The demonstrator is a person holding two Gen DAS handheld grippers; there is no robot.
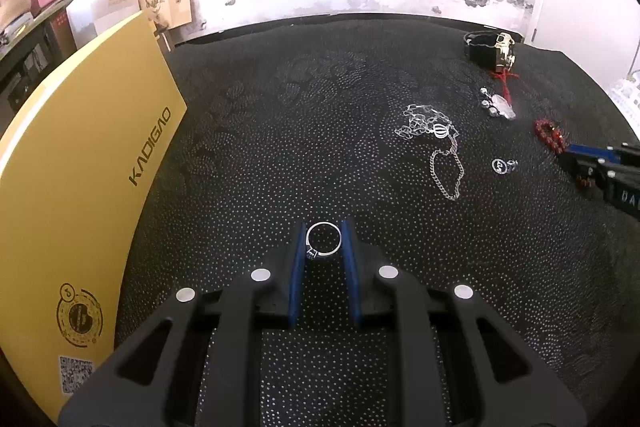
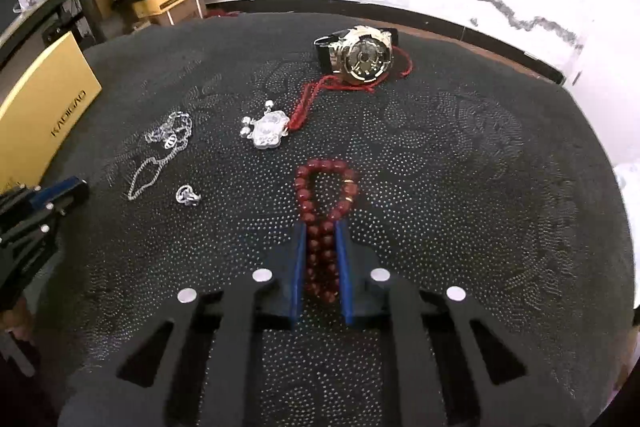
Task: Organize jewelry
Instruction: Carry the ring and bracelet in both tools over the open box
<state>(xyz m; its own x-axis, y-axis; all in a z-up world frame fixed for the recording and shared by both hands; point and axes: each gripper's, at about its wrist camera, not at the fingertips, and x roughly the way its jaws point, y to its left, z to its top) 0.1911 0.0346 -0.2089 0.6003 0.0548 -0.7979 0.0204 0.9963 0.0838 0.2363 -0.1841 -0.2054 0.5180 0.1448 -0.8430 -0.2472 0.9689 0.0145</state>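
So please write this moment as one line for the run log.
left tool: shut on silver ring | right tool: shut on red bead bracelet | still on cloth: watch, silver chain

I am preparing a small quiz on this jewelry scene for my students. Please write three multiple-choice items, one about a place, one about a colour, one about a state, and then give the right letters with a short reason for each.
1. Where does the yellow box stand?
A. at the left edge of the black mat
B. beside the watch
C. under the silver chain

2. What colour is the bead bracelet?
A. green
B. dark red
C. white

3. What sits between the left gripper's fingers?
A. nothing
B. the watch
C. a silver ring

Answers:
1 A: the yellow box rises along the left side of the black mat, far from the watch and the silver chain.
2 B: the bead bracelet held in the right gripper is dark red.
3 C: the silver ring is pinched in the left gripper.
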